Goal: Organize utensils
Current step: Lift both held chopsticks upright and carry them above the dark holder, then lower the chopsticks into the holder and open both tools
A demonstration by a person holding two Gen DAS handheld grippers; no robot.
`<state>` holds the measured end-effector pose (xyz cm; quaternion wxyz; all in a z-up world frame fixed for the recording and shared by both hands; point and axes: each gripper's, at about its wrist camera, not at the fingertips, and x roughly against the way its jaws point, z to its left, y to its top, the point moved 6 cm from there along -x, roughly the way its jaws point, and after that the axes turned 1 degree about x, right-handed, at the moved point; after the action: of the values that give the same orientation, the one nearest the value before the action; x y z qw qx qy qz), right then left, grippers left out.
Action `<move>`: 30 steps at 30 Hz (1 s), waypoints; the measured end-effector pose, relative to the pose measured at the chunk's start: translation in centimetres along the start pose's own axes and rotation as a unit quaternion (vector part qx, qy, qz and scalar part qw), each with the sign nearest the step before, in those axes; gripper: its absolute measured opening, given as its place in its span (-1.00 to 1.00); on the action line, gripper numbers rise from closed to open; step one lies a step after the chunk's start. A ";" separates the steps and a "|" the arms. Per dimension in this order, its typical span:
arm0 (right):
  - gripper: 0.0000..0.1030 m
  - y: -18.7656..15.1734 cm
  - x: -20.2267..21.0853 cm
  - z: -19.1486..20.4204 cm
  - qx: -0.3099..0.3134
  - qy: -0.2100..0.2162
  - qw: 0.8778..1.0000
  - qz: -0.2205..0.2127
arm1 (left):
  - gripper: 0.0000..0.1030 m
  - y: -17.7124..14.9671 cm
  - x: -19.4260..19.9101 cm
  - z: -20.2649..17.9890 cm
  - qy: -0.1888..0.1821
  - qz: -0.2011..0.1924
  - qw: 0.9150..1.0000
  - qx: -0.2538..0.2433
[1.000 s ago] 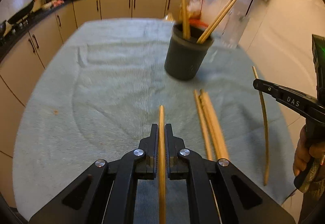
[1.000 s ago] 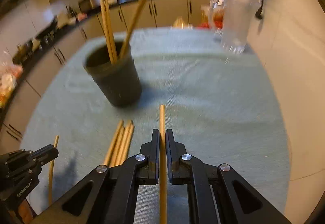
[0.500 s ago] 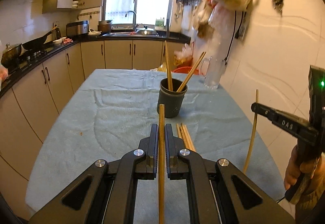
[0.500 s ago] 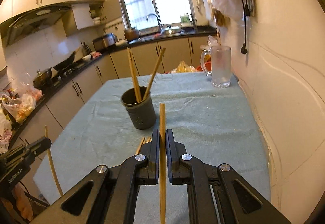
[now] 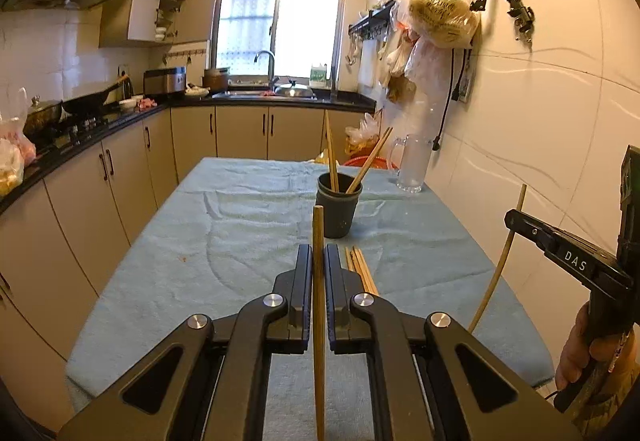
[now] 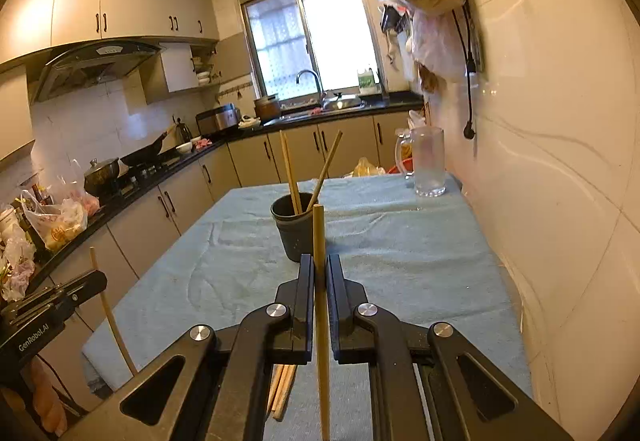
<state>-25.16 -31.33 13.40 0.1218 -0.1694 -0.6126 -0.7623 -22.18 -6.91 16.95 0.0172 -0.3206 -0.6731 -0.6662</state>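
Both wrist views sit higher and further back from the cup than a second ago: the table filled the frame then, now I see the whole kitchen to the window.

Left gripper (image 5: 318,261): jaws pressed together, pinching a wooden chopstick (image 5: 318,281) that runs up the centre of the frame, tip ending just below the dark cup (image 5: 338,209) in the picture. Right gripper (image 6: 319,269): same state, jaws clamped on its own chopstick (image 6: 320,301), tip overlapping the cup (image 6: 294,229) at frame centre.

In the left view the right gripper (image 5: 510,219) shows at the right edge, its chopstick (image 5: 498,273) hanging from it at a slant, with a hand (image 5: 580,345) on the grip. In the right view the left gripper (image 6: 98,277) shows at lower left, its stick (image 6: 110,309) slanting too.

Cup stands upright mid-table on the blue cloth (image 5: 240,241), with chopsticks leaning in it (image 5: 368,159). A loose bundle of chopsticks (image 5: 362,269) lies on the cloth just right of my left jaws, between me and the cup; in the right view it pokes out under the jaws (image 6: 282,389).

Glass mug (image 5: 412,165) sits at the table's far right corner by the wall, well apart from the cup.
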 end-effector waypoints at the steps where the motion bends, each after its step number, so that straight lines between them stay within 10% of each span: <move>1: -0.87 0.0 0.3 0.0 -0.003 0.002 1.000 -0.002 | -0.89 0.2 0.4 0.0 0.001 -0.004 1.000 -0.002; 30: -0.87 5.5 -4.4 -8.0 -0.081 0.040 0.996 0.003 | -0.89 11.8 -7.1 2.2 -0.009 -0.013 0.999 0.037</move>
<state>-19.85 -40.45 15.01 0.1345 -0.1500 -0.5428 -0.8153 -10.29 -8.91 23.95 0.0140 -0.3169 -0.7013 -0.6383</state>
